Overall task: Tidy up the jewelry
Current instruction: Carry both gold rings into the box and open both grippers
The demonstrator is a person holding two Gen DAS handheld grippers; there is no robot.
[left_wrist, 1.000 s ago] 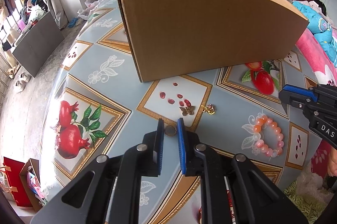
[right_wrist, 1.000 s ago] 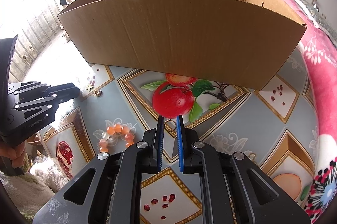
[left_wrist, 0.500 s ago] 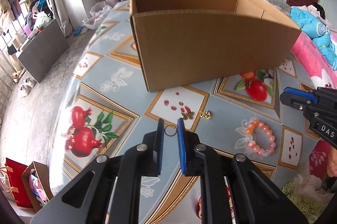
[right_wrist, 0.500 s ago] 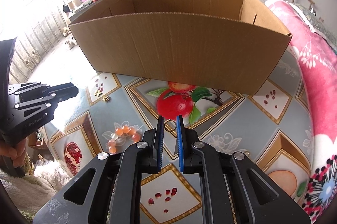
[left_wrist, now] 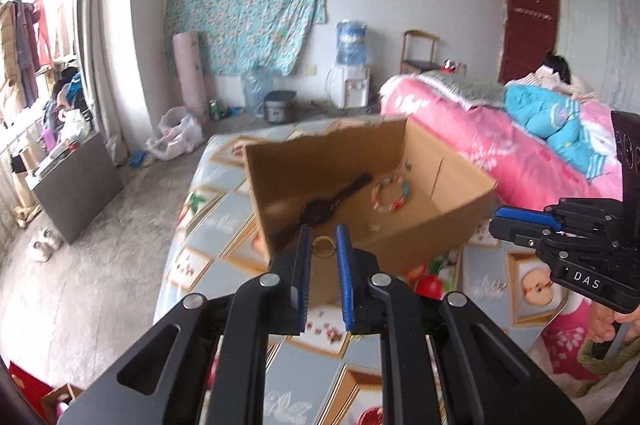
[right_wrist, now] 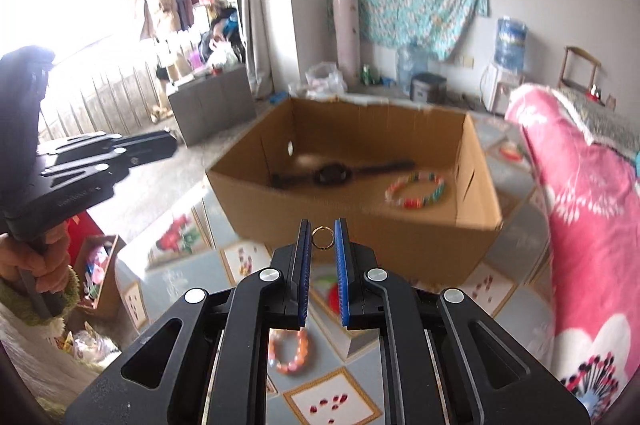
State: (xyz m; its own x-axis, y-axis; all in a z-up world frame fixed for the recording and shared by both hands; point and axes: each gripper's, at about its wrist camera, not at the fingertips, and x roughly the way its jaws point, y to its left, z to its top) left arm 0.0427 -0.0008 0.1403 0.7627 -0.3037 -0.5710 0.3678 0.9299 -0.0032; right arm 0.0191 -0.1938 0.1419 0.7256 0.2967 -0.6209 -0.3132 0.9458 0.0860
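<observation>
A small gold ring (left_wrist: 324, 247) is clamped in the left hand-held gripper (left_wrist: 323, 245), another ring (right_wrist: 322, 238) in the right hand-held gripper (right_wrist: 322, 237); the open cardboard box (right_wrist: 420, 237) lies just beyond both.

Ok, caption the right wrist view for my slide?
Right gripper pinching a small gold ring before the cardboard box holding a watch and beaded bracelet.

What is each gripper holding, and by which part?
The left gripper pinches a small gold ring by its opposite outer edges. The right gripper pinches another ring the same way.
</observation>
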